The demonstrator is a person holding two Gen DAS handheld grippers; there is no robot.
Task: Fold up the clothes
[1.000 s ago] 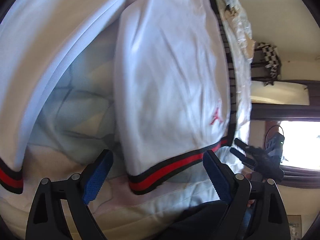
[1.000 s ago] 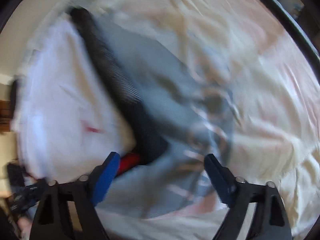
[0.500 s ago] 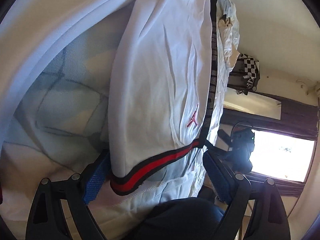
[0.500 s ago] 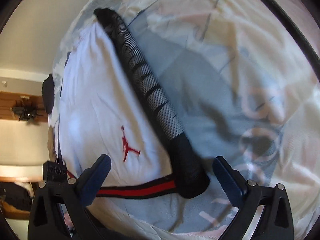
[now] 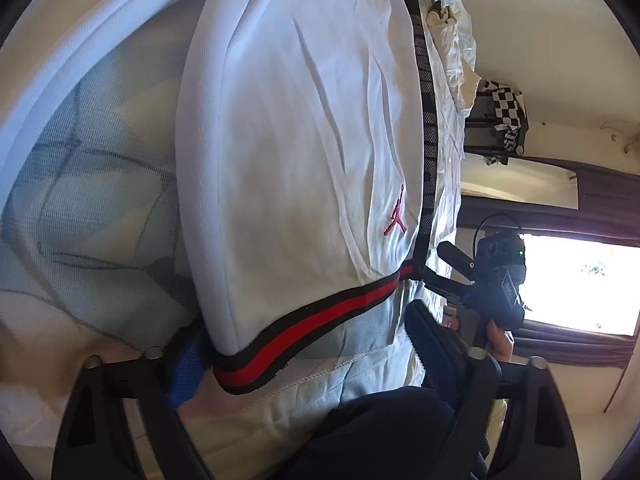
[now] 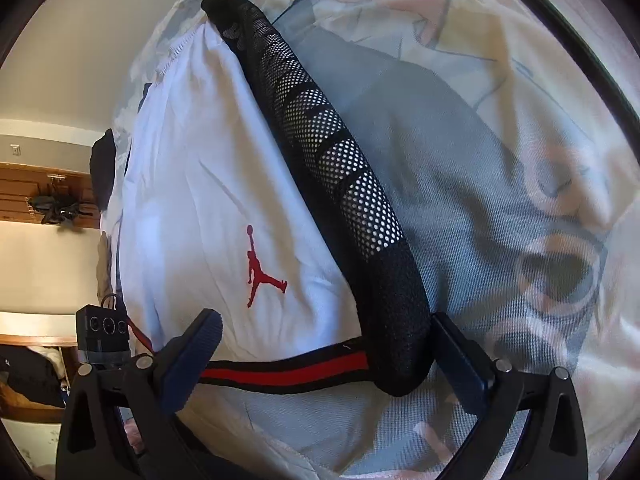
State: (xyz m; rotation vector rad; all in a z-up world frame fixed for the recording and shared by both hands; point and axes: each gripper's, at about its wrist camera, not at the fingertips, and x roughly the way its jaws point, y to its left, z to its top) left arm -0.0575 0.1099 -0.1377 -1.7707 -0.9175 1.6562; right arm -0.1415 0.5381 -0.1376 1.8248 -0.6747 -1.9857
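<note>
White shorts (image 5: 304, 152) with a red logo (image 6: 260, 268), a black-and-red hem band (image 5: 320, 316) and a black mesh side stripe (image 6: 340, 184) lie flat on the bed. My left gripper (image 5: 310, 354) is at one hem corner. Its jaws are closing with that corner between them; the blue left pad (image 5: 186, 368) touches the band and the right pad (image 5: 432, 344) stands off. My right gripper (image 6: 328, 356) is open at the other hem corner, with the band (image 6: 288, 372) and the end of the mesh stripe between its pads. The right gripper (image 5: 438, 266) also shows in the left wrist view.
A pale patterned bedsheet (image 6: 500, 184) lies under the shorts, its stitched edge (image 5: 320, 372) near me. A bright window (image 5: 580, 280) and a checkered cloth (image 5: 504, 104) are to the right. A wooden shelf (image 6: 24, 192) is on the far wall. Dark clothing of the person (image 5: 380, 432) is below.
Both grippers have closed in on the hem. The hem corner now reaches the left gripper's blue pad, and its jaws stand narrower. The right gripper sank until the mesh stripe's end lay between its pads.
</note>
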